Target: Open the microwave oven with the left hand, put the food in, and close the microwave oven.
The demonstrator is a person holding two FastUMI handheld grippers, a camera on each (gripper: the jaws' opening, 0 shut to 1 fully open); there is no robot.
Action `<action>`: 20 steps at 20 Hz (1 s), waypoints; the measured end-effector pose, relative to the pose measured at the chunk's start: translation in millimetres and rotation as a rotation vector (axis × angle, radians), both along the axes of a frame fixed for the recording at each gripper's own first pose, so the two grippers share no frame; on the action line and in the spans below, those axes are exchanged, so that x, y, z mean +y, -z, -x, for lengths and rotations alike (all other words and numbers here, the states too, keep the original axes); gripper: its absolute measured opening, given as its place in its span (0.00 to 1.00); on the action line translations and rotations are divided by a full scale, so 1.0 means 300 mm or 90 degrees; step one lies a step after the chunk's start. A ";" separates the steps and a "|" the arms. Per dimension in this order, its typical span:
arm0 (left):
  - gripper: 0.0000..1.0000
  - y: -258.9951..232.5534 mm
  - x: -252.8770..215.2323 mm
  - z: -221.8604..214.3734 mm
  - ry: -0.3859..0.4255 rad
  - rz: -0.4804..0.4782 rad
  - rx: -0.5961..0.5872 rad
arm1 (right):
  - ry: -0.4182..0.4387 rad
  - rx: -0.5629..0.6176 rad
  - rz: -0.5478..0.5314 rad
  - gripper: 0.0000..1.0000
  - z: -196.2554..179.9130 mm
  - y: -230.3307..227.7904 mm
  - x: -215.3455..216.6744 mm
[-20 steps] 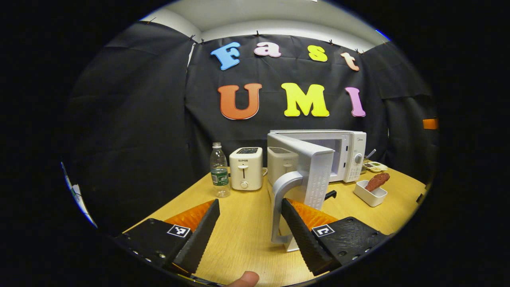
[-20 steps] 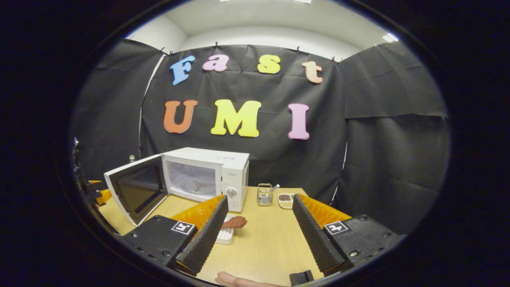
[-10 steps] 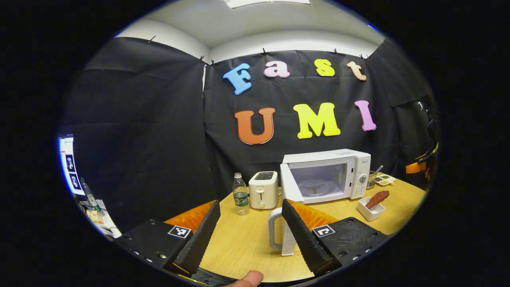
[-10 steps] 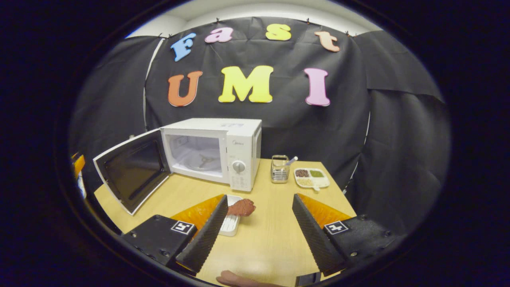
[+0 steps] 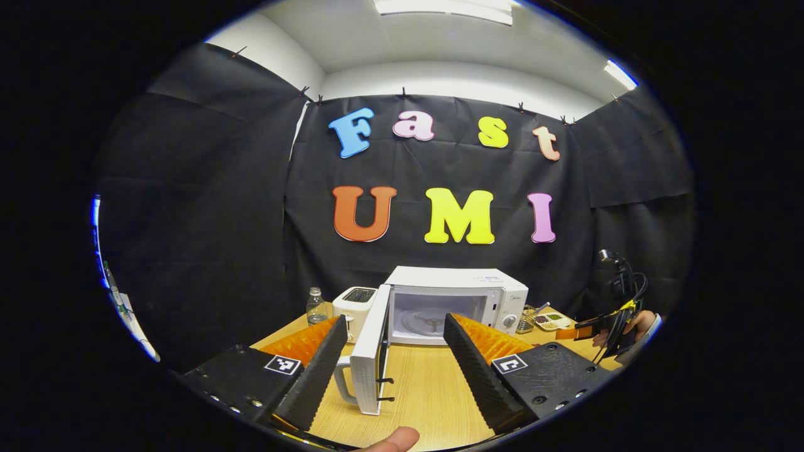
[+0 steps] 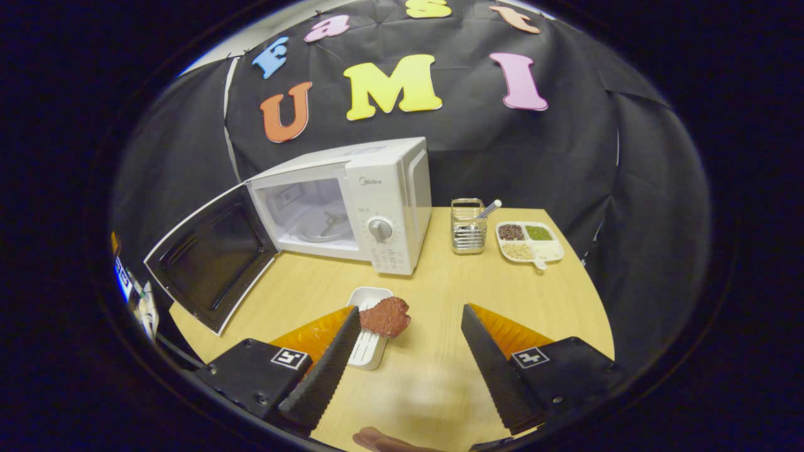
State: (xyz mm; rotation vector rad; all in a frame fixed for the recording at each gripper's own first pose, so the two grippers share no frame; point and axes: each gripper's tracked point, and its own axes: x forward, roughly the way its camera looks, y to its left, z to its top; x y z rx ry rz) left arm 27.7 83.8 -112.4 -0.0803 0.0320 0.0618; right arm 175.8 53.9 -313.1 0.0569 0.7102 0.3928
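Note:
The white microwave [image 5: 458, 301] stands at the back of the wooden table with its door [image 5: 370, 358] swung wide open and seen edge-on, handle [image 5: 342, 376] facing left. My left gripper [image 5: 394, 317] is open, back from the door and touching nothing. In the right gripper view the microwave [image 6: 377, 194] shows its empty cavity, and the door [image 6: 213, 257] hangs open to the left. A reddish-brown piece of food [image 6: 384, 316] rests on a small white dish [image 6: 367, 336] in front of the microwave. My right gripper [image 6: 411, 309] is open above the table, the food just inside its left finger.
A white toaster [image 5: 355, 304] and a clear bottle [image 5: 316, 306] stand left of the microwave. A wire utensil holder [image 6: 468, 226] and a divided plate of grains [image 6: 529, 240] sit to its right. A hand [image 5: 641, 323] holds the other gripper at far right.
My left gripper has let go of the door handle and drawn back from the open door. My right gripper has moved forward and tilted down toward the dish of food.

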 end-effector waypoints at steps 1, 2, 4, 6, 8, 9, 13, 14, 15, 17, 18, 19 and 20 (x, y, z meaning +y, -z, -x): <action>0.94 -0.007 -0.020 -0.004 0.003 -0.010 -0.002 | -0.011 0.022 -0.017 0.93 -0.013 0.018 0.010; 0.94 -0.012 -0.035 -0.011 0.005 -0.019 -0.005 | -0.020 0.047 -0.035 0.85 -0.023 0.045 0.020; 0.94 -0.012 -0.058 -0.025 0.003 -0.034 -0.001 | -0.037 0.097 -0.068 0.94 -0.040 0.098 0.046; 0.94 0.000 -0.073 -0.045 0.000 -0.036 0.006 | -0.052 0.147 -0.104 0.79 -0.050 0.148 0.075; 0.95 0.035 -0.087 -0.061 0.008 -0.027 0.025 | -0.056 0.191 -0.139 0.73 -0.059 0.187 0.099; 0.95 0.047 -0.089 -0.063 0.010 -0.021 0.033 | -0.054 0.207 -0.156 0.70 -0.066 0.205 0.108; 0.95 0.081 -0.061 -0.075 0.002 -0.020 0.054 | -0.050 0.252 -0.205 0.52 -0.083 0.250 0.139; 0.95 0.090 -0.053 -0.078 -0.003 -0.020 0.059 | -0.047 0.256 -0.223 0.38 -0.073 0.247 0.156; 0.95 0.097 -0.045 -0.077 -0.006 -0.019 0.063 | -0.061 0.257 -0.226 0.24 -0.057 0.222 0.169; 0.95 0.103 -0.028 -0.085 -0.011 -0.013 0.066 | -0.072 0.217 -0.184 0.04 -0.042 0.190 0.153; 0.95 0.107 -0.023 -0.081 -0.011 -0.009 0.066 | -0.077 0.188 -0.150 0.12 -0.031 0.169 0.146; 0.95 0.109 -0.017 -0.079 -0.009 -0.005 0.066 | -0.082 0.158 -0.120 0.02 -0.021 0.142 0.144; 0.95 0.109 -0.019 -0.074 -0.007 -0.001 0.065 | -0.085 0.125 -0.092 0.12 -0.005 0.109 0.149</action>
